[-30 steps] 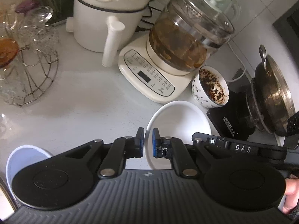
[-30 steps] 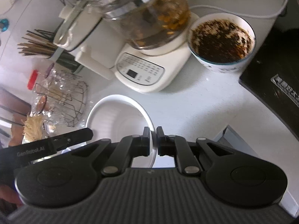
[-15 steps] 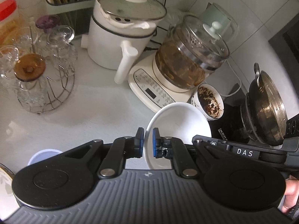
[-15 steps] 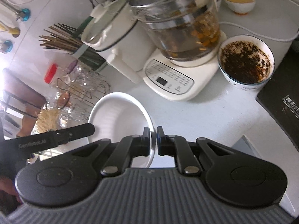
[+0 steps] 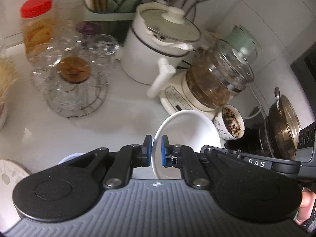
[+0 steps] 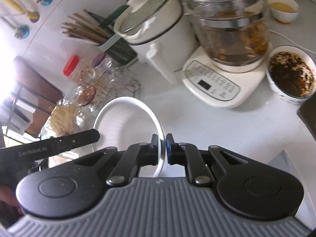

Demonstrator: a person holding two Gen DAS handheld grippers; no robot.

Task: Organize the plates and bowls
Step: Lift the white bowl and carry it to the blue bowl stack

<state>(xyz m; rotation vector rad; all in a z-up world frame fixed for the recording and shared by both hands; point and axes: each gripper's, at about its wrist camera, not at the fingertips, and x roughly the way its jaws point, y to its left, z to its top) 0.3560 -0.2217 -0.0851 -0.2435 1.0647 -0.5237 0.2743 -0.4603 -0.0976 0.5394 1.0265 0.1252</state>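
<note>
Above the counter we hold the white bowl two-handed: left gripper pinches its 9 o'clock rim, right gripper its 3 o'clock rim, probably for level carrying.

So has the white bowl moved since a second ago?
Yes. The white bowl, held by both tools, has lifted off the counter; the kettle base now looks farther below.

A white cooker is standing at upper centre, a red-lidded jar sitting upper left, a glass kettle resting right of centre.
</note>
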